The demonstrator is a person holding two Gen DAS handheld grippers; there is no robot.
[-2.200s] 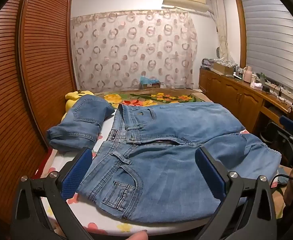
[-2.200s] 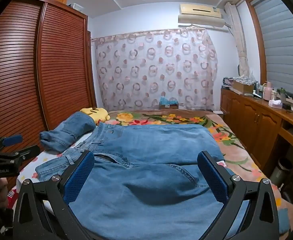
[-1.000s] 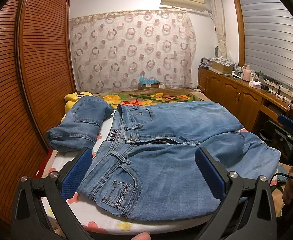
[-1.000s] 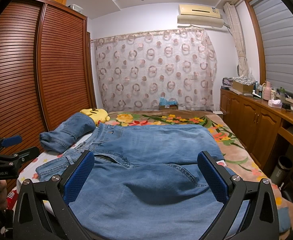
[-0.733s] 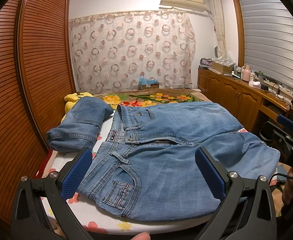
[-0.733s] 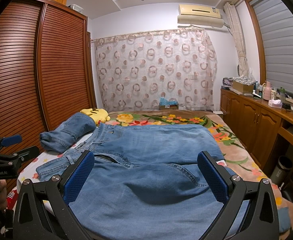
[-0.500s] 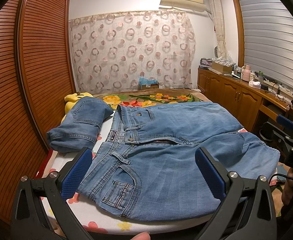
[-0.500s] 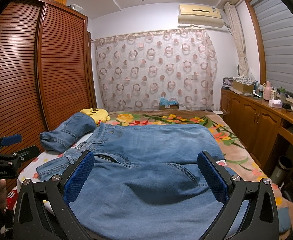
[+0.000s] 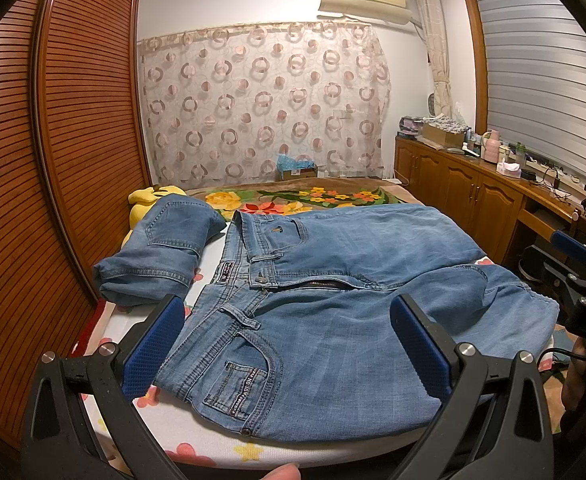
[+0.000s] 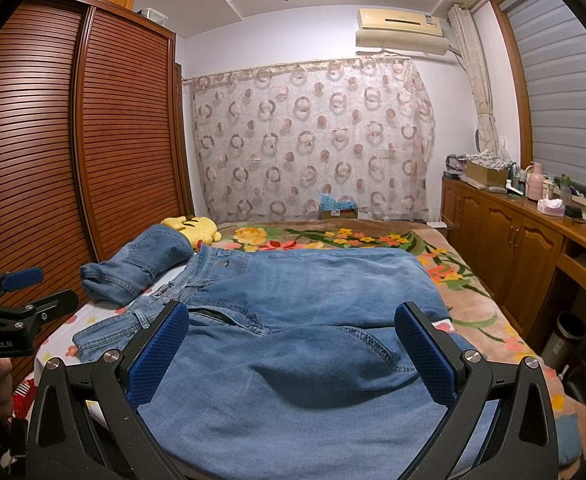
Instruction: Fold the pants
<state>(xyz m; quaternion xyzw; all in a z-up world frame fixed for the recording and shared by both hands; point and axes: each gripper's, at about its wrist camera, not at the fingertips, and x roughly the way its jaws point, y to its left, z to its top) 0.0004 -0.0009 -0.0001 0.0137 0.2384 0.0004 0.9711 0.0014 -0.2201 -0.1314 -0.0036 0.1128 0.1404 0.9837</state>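
Your left hand-held gripper (image 9: 285, 336): jaws spread wide, empty, poised over the waistband end of the pants (image 9: 333, 280). Your right hand-held gripper (image 10: 293, 344): likewise wide apart, holding nothing, above the leg end. Pants: blue denim, spread flat across the bed (image 10: 473, 304), fly unzipped. Second pair of jeans (image 9: 161, 256): folded, just beside the waistband, before a yellow plush toy (image 10: 191, 228).

Light-blue denim pants (image 9: 333, 304) lie flat, front up, zipper open, waistband toward the left.
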